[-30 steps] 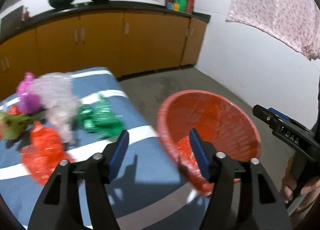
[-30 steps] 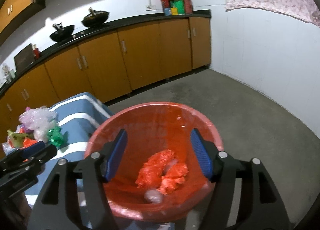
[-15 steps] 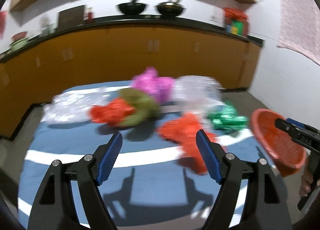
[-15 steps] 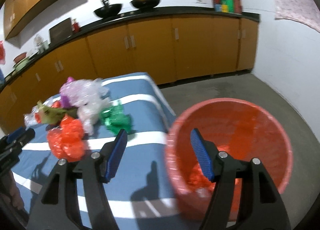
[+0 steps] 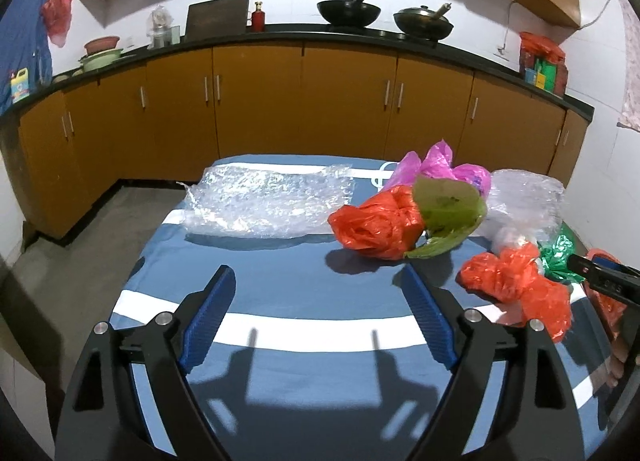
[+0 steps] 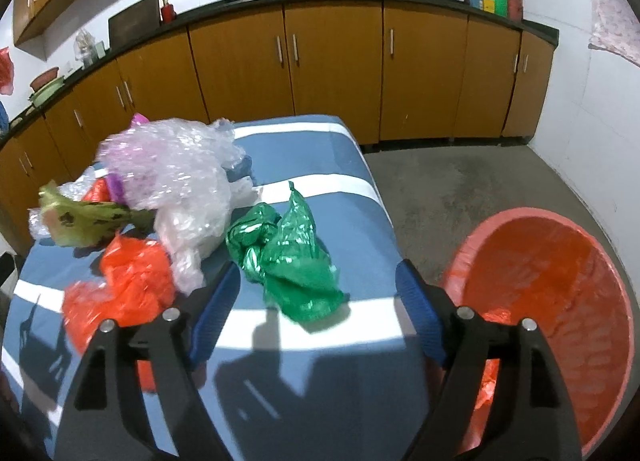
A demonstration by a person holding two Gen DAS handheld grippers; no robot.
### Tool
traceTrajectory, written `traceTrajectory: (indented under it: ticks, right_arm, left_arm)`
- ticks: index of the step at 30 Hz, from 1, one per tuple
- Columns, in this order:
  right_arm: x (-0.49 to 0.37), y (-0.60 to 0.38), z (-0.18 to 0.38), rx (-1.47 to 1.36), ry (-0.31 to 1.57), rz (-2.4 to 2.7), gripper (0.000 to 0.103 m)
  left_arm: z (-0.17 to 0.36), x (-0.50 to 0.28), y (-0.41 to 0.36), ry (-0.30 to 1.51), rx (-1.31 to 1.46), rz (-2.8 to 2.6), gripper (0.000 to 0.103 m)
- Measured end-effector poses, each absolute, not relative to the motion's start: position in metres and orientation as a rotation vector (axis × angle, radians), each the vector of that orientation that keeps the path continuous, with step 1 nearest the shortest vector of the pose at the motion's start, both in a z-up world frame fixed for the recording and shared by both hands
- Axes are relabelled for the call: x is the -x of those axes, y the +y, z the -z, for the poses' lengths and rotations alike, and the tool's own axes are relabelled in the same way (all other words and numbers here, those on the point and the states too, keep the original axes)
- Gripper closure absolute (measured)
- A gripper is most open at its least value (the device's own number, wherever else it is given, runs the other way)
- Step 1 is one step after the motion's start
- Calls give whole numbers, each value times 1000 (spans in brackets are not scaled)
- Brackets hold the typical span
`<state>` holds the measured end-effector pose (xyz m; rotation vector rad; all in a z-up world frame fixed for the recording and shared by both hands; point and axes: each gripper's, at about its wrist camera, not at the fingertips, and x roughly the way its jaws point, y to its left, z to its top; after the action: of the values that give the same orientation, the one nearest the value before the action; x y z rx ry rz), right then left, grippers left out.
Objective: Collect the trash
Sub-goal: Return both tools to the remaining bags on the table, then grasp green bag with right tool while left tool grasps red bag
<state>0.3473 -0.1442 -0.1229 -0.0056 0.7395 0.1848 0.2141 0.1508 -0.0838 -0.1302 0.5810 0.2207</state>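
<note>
Crumpled plastic trash lies on a blue striped table (image 5: 280, 293). In the left wrist view I see a clear bubble-wrap sheet (image 5: 268, 201), an orange bag (image 5: 376, 225) against a green leaf-like wrapper (image 5: 448, 213), a pink bag (image 5: 440, 165), a clear bag (image 5: 524, 201) and another orange bag (image 5: 520, 285). My left gripper (image 5: 316, 317) is open and empty over the near table. My right gripper (image 6: 320, 301) is open and empty, just short of a green bag (image 6: 288, 257). The orange basket (image 6: 560, 301) stands on the floor at right, with orange trash inside.
Brown cabinets (image 5: 300, 101) with a black counter run along the back wall, carrying two woks (image 5: 348, 13) and boxes. Grey concrete floor (image 6: 460, 189) lies between table, basket and the white right wall. The right gripper's tip (image 5: 600, 277) shows at the left view's right edge.
Both grippers have swung left, away from the basket and toward the table. The left view now faces the trash pile; the right gripper has come over the green bag. Both stay open.
</note>
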Motion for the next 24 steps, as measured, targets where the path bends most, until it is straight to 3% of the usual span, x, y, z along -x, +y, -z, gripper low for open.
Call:
traceTrajectory:
  ticks: [8,16,21,22,24]
  right_arm:
    - [-378,-126,138,38,796,-219,26]
    - [-381,-118,142,48,815,-258,66]
    - [-364,-122,140,46,793,-254,69]
    - [-359,-125,139,47,787,-252,78]
    - [-351,-131,137,45,780,-244,79]
  left_arm:
    - [88,-217,147,584,126,-196,13]
    - [91,-224,135,598,133,-160,13]
    - [89,-226,120,605,144,-117,13]
    - [88,-227,116,605,148,-105,13]
    - [85,-228,105,605,156,-72,13]
